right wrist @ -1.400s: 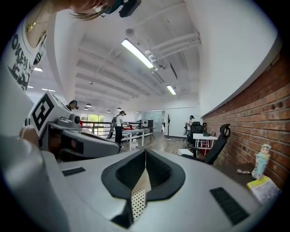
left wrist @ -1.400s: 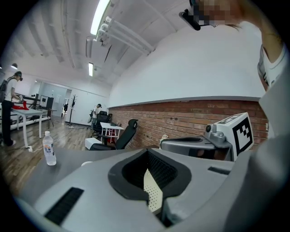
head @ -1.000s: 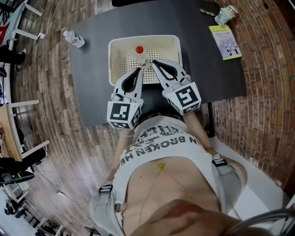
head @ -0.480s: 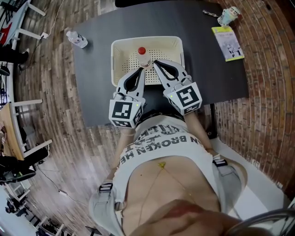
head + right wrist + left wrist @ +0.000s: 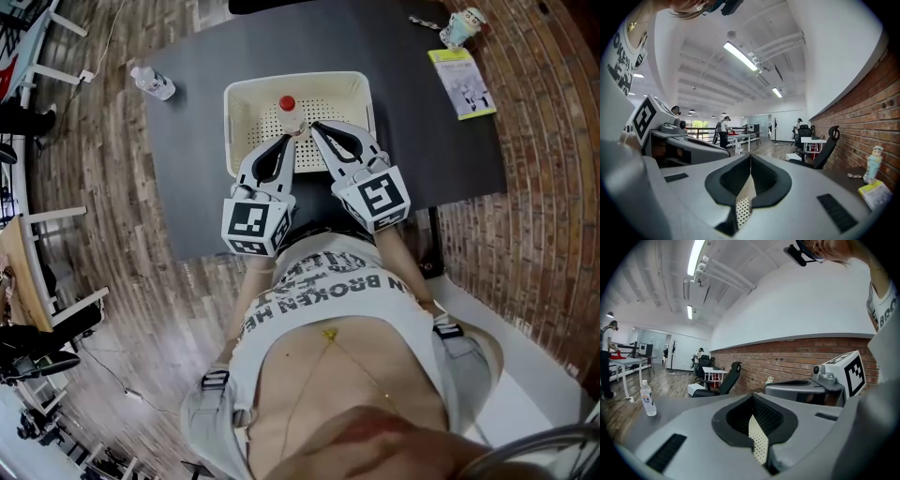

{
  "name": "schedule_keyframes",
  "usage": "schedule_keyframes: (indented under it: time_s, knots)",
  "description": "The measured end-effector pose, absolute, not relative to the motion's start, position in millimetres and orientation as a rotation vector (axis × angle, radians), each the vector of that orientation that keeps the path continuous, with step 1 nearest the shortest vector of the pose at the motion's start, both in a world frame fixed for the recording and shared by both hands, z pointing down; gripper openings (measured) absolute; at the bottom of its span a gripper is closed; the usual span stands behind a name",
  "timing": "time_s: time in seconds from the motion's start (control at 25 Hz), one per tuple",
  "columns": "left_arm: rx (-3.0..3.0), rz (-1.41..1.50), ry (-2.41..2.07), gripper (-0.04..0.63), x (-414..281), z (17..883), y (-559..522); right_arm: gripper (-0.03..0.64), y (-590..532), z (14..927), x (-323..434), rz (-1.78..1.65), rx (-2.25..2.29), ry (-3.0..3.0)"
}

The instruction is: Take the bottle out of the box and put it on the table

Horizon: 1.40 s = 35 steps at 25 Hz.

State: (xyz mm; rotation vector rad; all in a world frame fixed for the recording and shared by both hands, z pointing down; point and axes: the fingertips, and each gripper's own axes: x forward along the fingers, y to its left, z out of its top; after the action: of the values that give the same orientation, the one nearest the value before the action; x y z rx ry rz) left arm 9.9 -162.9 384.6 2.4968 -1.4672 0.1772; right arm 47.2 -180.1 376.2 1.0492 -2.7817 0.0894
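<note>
A clear bottle (image 5: pixel 290 114) with a red cap stands upright inside the white perforated box (image 5: pixel 342 89) on the dark table (image 5: pixel 192 141). Both grippers reach over the box's near rim. My left gripper (image 5: pixel 289 141) is shut, its tip just in front of the bottle. To the bottle's right, my right gripper (image 5: pixel 313 127) is shut and holds nothing. In the left gripper view the jaws of the left gripper (image 5: pixel 752 397) meet, and only a sliver of the box (image 5: pixel 758 441) shows through them. The right gripper (image 5: pixel 750 157) looks the same in its own view, over a strip of box (image 5: pixel 742 206). The bottle is hidden in both gripper views.
A second water bottle (image 5: pixel 153 80) lies at the table's far left corner and shows as a bottle (image 5: pixel 648 400) in the left gripper view. A yellow booklet (image 5: pixel 458 82) and a small figurine (image 5: pixel 462 28) sit at the far right. Wooden floor and office chairs surround the table.
</note>
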Motion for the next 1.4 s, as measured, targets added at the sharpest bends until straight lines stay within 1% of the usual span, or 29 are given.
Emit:
schedule_keyframes:
  time_s: [0.52, 1.08, 1.12, 1.2, 1.4]
  knots:
    - [2.482, 0.228, -1.450, 0.006, 6, 400, -179, 0.009, -194, 386, 42, 0.117, 1.050, -2.748]
    - [2.437, 0.286, -1.407, 0.008, 0, 444, -214, 0.009, -210, 401, 43, 0.172, 1.067, -2.724]
    - [2.431, 0.295, -1.409, 0.019, -1, 448, -217, 0.009, -211, 402, 44, 0.175, 1.070, -2.719]
    - [2.418, 0.323, -1.422, 0.086, -2, 454, -223, 0.009, -214, 405, 46, 0.180, 1.078, -2.710]
    - [2.404, 0.392, -1.443, 0.141, -5, 467, -238, 0.009, -222, 410, 50, 0.188, 1.097, -2.699]
